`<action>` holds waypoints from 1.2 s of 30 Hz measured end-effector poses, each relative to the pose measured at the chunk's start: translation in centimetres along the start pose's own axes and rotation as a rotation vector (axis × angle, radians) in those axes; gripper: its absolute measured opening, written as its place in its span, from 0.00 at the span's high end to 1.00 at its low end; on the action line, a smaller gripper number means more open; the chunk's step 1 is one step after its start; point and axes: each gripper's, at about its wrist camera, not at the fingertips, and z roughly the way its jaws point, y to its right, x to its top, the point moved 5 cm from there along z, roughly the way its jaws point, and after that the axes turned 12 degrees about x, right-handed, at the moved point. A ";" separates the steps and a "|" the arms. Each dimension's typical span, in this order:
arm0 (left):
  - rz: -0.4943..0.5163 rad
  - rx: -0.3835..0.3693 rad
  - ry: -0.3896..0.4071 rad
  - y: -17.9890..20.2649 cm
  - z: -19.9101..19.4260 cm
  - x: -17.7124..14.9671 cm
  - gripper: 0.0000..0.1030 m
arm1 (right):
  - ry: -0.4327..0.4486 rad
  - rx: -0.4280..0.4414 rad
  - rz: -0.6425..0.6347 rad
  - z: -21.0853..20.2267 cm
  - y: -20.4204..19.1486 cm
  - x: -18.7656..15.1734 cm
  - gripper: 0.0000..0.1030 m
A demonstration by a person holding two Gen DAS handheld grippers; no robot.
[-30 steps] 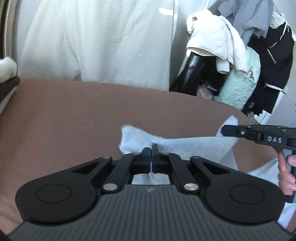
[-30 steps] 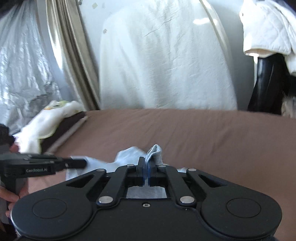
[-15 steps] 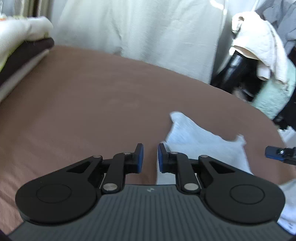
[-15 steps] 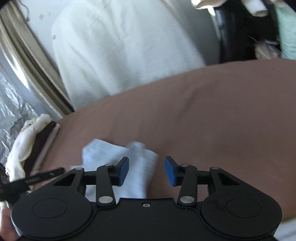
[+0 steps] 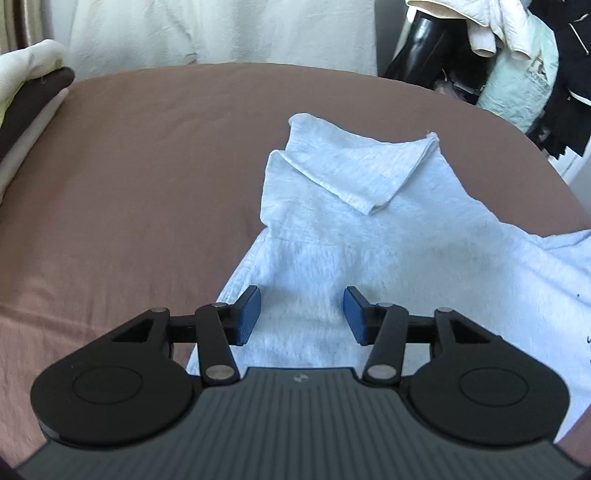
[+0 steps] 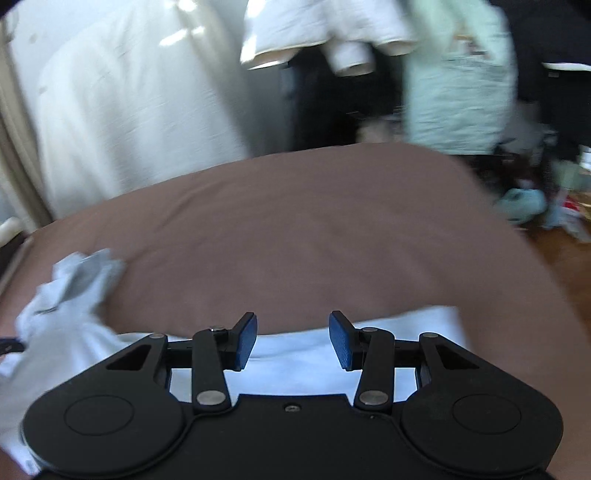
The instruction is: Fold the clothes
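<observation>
A pale blue-grey garment lies on the brown bed sheet, with one sleeve folded back over its body. My left gripper hovers over the garment's near left part; its jaws are opening and nothing is between the blue pads. In the blurred right wrist view, my right gripper stands open and empty above the garment's far edge. The folded sleeve shows at that view's left.
A stack of folded clothes sits at the bed's left edge. A white cloth hangs behind the bed. A rack of hanging clothes stands at the back right, and clutter lies on the wooden floor.
Both grippers let go of the sleeve and opened. The sleeve now lies folded on the garment. The left gripper dropped back over the garment's body; the right one swung far to the right.
</observation>
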 end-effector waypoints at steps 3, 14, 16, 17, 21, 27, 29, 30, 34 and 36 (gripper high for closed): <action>-0.012 0.012 -0.008 0.2 0.1 -0.1 0.52 | -0.006 -0.081 0.020 -1.0 3.5 -0.5 0.46; 0.057 0.082 -0.005 0.8 0.1 -0.2 0.52 | 0.127 -0.266 -0.132 1.2 6.1 -1.5 1.00; 0.070 0.092 0.005 0.7 0.1 -0.6 0.52 | 0.173 -0.298 -0.117 0.3 6.6 -0.7 1.00; 0.065 0.089 0.006 0.6 0.1 -0.7 0.52 | 0.170 -0.289 -0.096 0.1 7.1 -0.4 1.00; 0.037 0.073 0.000 0.3 -0.1 -0.7 0.52 | 0.084 -0.098 0.061 0.1 9.0 -0.8 0.81; -0.028 -0.024 0.039 0.7 -1.2 0.1 0.52 | 0.055 -0.069 0.036 1.1 8.1 -2.3 0.39; -0.028 -0.033 0.041 1.2 -1.3 0.3 0.52 | -0.006 -0.076 0.013 2.7 7.9 -2.9 0.40; -0.024 -0.030 0.040 1.5 -1.2 0.4 0.52 | -0.040 -0.081 -0.020 3.4 7.7 -3.1 0.48; -0.012 0.026 0.019 1.8 -0.5 0.3 0.52 | -0.060 -0.149 -0.268 4.1 5.3 -4.1 0.91; -0.004 0.056 0.008 1.6 -0.1 0.2 0.53 | -0.019 -0.205 -0.370 3.4 4.0 -4.4 0.94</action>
